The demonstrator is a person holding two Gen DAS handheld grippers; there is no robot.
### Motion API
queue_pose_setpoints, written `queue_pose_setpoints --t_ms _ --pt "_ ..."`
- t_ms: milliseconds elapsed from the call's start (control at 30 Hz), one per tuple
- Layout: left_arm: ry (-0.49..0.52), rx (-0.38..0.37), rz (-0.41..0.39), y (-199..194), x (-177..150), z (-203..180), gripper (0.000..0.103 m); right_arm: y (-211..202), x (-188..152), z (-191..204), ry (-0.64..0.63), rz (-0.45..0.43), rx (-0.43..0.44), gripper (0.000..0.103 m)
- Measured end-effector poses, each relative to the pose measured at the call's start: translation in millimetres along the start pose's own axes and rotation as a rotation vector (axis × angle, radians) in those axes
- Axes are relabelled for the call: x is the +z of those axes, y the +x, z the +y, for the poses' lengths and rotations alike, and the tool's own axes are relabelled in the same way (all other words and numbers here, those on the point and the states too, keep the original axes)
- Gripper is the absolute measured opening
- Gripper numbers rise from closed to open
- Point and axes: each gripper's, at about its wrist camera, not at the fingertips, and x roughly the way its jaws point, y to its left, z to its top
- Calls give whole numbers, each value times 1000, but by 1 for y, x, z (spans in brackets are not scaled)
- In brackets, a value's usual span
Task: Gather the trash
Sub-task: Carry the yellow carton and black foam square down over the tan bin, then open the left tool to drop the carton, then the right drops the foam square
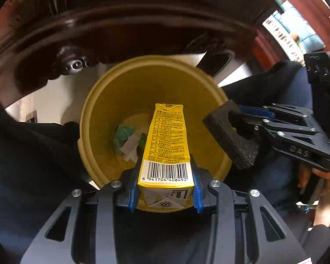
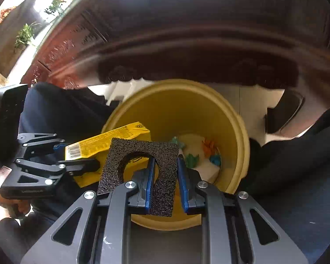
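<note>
Left gripper [image 1: 166, 189] clamped on a yellow carton [image 1: 166, 147], barcode end nearest the camera, far end pointing down into the yellow bin [image 1: 94, 114]. Right gripper [image 2: 165, 189] pinches one leg of a black foam piece [image 2: 140, 154] (arch-shaped cutout) over the bin's near rim, just beside the carton. Green, orange and blue scraps [image 2: 192, 159] lie on the bin's floor; dark carved table [image 2: 187, 44] beyond it.

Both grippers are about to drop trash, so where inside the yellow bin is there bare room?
In the round yellow plastic bin, the far wall and left floor are bare. The middle is crowded with green paper scraps under the yellow drink carton; black foam piece overhangs the right rim.
</note>
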Motion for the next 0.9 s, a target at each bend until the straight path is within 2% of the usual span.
queue_pose_setpoints --t_ms 233,667,700,733,800,900 --pt "15 23 32 21 11 -3 38 13 -2 -3 6 32 9 20" --pt "8 4 66 31 23 -3 38 21 0 -6 30 56 18 20" --pt "7 1 67 32 23 -2 43 20 0 -5 31 55 17 20" --pt "6 0 66 32 24 -2 59 20 0 -5 32 54 18 20" --pt "11 -1 60 32 24 -3 71 20 0 -6 35 50 17 20" --pt "14 1 58 31 25 -4 71 21 0 -7 36 51 18 20"
